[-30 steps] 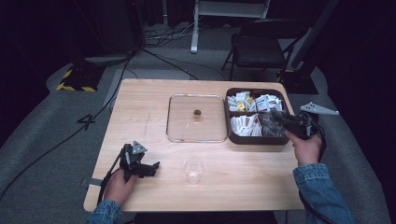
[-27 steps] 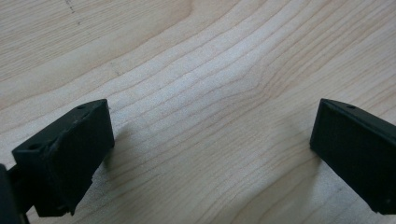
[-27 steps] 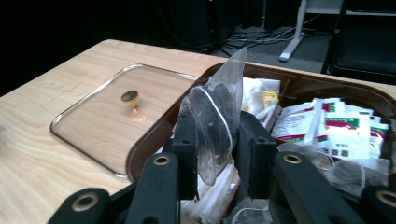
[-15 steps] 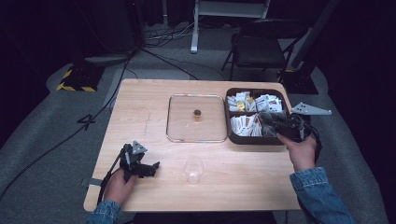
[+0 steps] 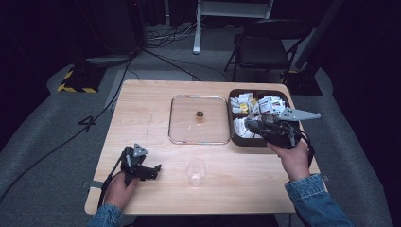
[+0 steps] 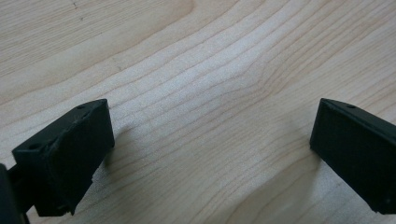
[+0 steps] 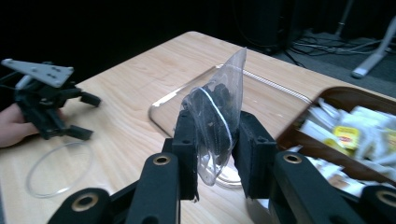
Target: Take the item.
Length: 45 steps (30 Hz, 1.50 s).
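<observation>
Right gripper (image 7: 212, 154) fingers clamped on clear crinkly plastic pouch (image 7: 215, 116), dark contents hard to make out, held above brown box (image 5: 236, 137) edge. Left gripper (image 5: 142, 165) fingers wide apart, empty, resting on pale grained wooden desk (image 5: 142, 113)

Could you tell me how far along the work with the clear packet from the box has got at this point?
Done: the right gripper is shut on a clear packet with dark contents, lifted clear of the brown box of sachets. In hand: the packet hangs over the edge of the glass lid, not yet set anywhere. Left, probably: carrying it to the clear cup. The left gripper rests open on the table.
</observation>
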### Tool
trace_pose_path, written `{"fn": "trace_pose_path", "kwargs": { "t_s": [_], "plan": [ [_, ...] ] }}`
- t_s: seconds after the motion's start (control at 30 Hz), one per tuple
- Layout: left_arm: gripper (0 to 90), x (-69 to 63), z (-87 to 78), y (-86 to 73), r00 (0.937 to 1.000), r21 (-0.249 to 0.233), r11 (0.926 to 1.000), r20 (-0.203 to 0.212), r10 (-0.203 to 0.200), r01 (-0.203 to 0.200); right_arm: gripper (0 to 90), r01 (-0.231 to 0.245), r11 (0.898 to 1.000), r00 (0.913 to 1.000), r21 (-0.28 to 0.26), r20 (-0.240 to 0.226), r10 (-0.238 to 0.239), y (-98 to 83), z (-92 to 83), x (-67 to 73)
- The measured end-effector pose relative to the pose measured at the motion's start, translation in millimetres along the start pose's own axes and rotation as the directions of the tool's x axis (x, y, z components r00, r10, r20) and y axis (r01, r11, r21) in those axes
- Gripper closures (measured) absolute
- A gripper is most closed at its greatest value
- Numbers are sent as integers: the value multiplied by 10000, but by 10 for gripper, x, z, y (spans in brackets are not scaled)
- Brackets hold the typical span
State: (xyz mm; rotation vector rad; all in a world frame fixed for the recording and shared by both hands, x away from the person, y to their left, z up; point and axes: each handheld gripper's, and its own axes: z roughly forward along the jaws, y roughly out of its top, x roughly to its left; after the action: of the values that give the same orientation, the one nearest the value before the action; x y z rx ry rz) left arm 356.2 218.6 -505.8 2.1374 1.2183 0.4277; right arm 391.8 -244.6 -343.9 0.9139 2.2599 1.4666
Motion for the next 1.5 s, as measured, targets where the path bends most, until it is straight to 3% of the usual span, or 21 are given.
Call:
{"fn": "trace_pose_path", "kwargs": {
  "t_s": [0.4, 0.83, 1.27, 1.5],
  "plan": [
    [0, 2, -1, 1, 10000, 10, 10000, -11, 21, -21, 714, 422, 9991, 9953, 60, -878, -415, 62, 146, 365],
    [0, 3, 0, 2, 10000, 6, 10000, 0, 23, -23, 712, 838, 9965, 9806, 41, -1779, -817, 80, 238, 761],
    [0, 2, 0, 2, 10000, 8, 10000, 2, 21, -21, 710, 1077, 9941, 9663, 93, -2360, -1025, 56, 365, 988],
    [0, 3, 0, 2, 10000, 10, 10000, 0, 25, -25, 710, 1218, 9920, 9594, 335, -2601, -1090, -37, 526, 1098]
  ]
}}
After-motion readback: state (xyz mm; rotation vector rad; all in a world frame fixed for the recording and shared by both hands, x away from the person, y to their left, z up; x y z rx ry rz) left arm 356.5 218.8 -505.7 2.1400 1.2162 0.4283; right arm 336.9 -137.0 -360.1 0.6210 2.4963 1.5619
